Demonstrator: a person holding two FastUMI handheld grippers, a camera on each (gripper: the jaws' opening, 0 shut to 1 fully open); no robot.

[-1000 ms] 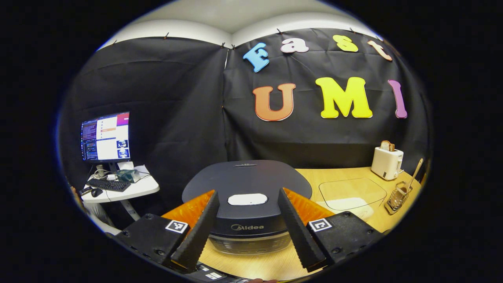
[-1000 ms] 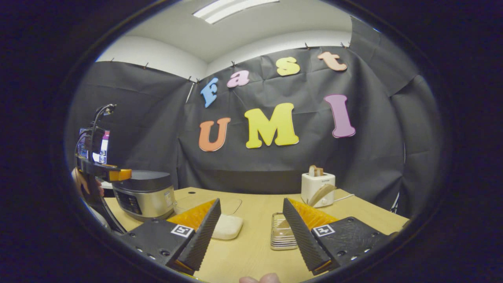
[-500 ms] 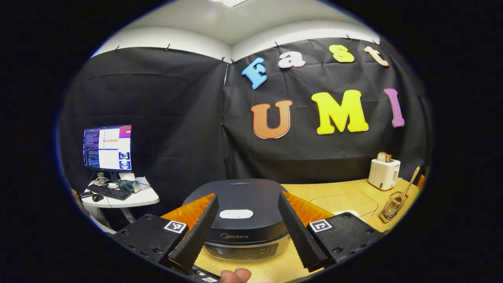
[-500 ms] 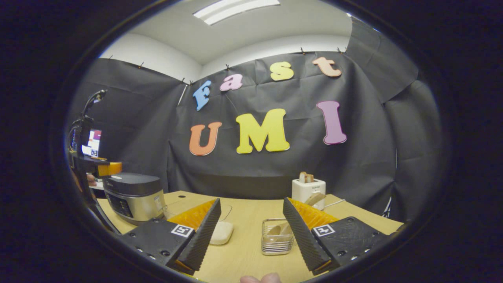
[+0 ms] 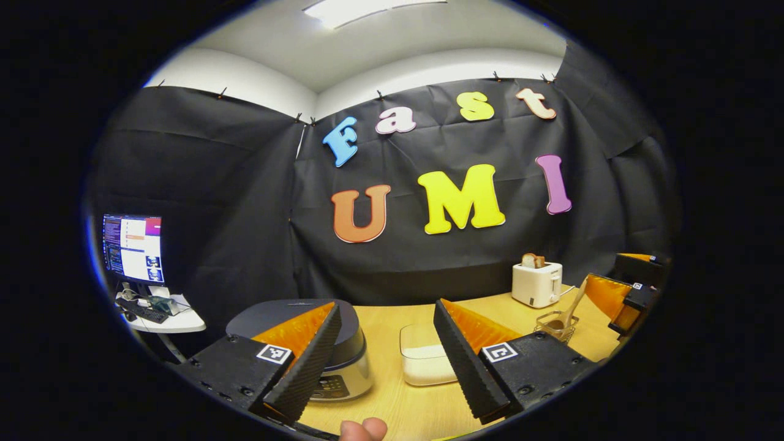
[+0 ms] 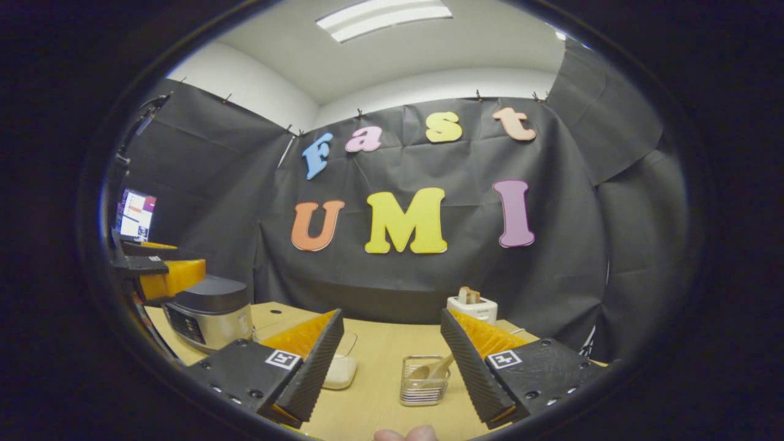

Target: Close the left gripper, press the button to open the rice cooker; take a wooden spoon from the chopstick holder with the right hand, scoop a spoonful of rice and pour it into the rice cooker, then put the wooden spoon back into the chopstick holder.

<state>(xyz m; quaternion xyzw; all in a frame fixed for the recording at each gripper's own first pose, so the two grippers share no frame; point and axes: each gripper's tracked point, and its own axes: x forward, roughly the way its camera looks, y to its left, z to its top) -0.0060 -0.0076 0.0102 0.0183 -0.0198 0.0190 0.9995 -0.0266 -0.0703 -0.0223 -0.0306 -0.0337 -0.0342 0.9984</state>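
The left hand-held gripper (image 5: 386, 361) hangs released, fingers wide apart and grasping nothing, above the wooden surface (image 5: 392, 410). Just beyond stand the rice cooker (image 5: 343, 361), lid down, and a clear container of rice (image 5: 422, 361). The right hand-held gripper (image 6: 389, 367) is likewise spread and bare. Past it, the wooden spoon (image 6: 429, 369) leans in the wire chopstick holder (image 6: 422, 383). A toaster (image 6: 471, 307) stands farthest back.

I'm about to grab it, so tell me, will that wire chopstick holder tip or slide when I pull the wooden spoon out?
Probably some risk. The chopstick holder is open wire, so likely light and apt to slide on the smooth table. The wooden spoon leans inside it, so dragging sideways could tip it; lifting along the handle seems safer.
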